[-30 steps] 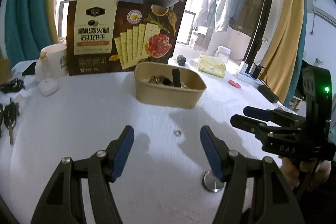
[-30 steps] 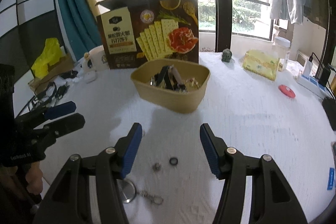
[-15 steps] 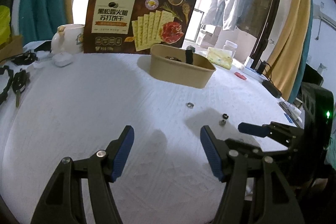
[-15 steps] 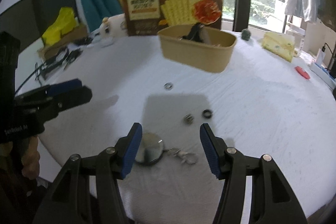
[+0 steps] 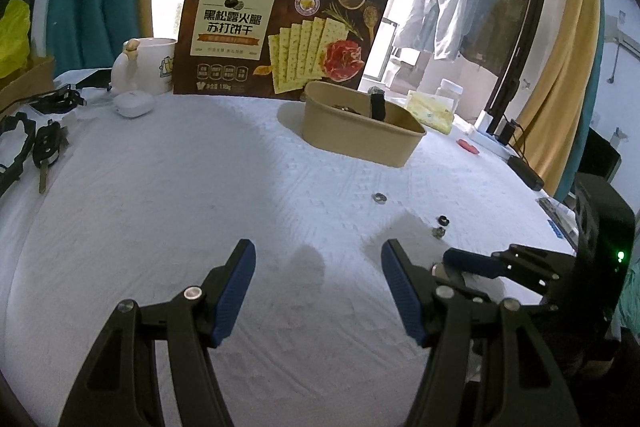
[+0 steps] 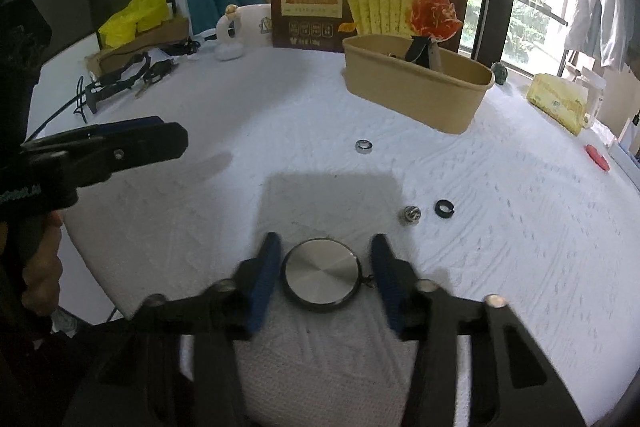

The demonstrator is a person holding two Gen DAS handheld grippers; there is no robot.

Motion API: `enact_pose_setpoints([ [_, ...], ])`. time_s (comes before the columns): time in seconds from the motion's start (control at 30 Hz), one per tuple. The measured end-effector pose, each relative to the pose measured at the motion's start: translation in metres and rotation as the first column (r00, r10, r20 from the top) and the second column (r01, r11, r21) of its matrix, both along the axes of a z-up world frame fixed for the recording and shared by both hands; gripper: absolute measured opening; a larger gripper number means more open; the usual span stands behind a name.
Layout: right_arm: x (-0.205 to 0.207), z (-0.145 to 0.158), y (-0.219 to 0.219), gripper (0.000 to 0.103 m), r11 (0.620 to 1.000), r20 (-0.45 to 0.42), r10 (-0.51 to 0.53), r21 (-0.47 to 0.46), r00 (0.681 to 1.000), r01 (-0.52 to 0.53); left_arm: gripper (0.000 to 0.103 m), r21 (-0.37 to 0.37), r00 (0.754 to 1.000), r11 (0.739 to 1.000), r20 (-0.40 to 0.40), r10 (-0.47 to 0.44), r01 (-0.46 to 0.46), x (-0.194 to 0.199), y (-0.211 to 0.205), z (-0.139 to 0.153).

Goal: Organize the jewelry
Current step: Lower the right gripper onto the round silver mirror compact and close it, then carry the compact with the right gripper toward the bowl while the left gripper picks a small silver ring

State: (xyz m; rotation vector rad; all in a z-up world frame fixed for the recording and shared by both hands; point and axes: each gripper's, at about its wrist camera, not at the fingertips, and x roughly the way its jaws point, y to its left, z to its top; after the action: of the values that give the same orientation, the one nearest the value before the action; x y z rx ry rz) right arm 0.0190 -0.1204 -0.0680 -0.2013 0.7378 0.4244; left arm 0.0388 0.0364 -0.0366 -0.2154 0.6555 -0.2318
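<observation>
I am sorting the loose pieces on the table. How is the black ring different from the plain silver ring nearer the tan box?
The black ring is dark and matte; the silver ring is bright and shiny. The black ring looks to have a gap in its band, while the silver ring looks closed. The black ring lies right beside a small knobbly silver piece; the silver ring lies alone, closer to the tan box. Both lie on the white tablecloth, outside the box, and neither claw touches them.

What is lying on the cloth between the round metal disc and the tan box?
In the right wrist view, a lone silver ring lies on bare white cloth between the metal disc and the tan box.
</observation>
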Motion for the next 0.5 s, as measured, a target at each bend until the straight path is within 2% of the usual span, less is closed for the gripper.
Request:
enact_pose_setpoints([
  [0.2,-0.001,0.000,-0.001,0.037,1.000,0.012,0.018,0.006,1.000,-0.018,0.066,0.013,1.000,1.000,-0.017,-0.010,0.010,0.006,-0.006,-0.001],
  [0.5,0.004,0.017,-0.026,0.037,0.997,0.061,-0.039,0.069,0.997,0.035,0.065,0.073,0.998,0.997,-0.055,-0.028,0.032,0.022,-0.025,0.003],
])
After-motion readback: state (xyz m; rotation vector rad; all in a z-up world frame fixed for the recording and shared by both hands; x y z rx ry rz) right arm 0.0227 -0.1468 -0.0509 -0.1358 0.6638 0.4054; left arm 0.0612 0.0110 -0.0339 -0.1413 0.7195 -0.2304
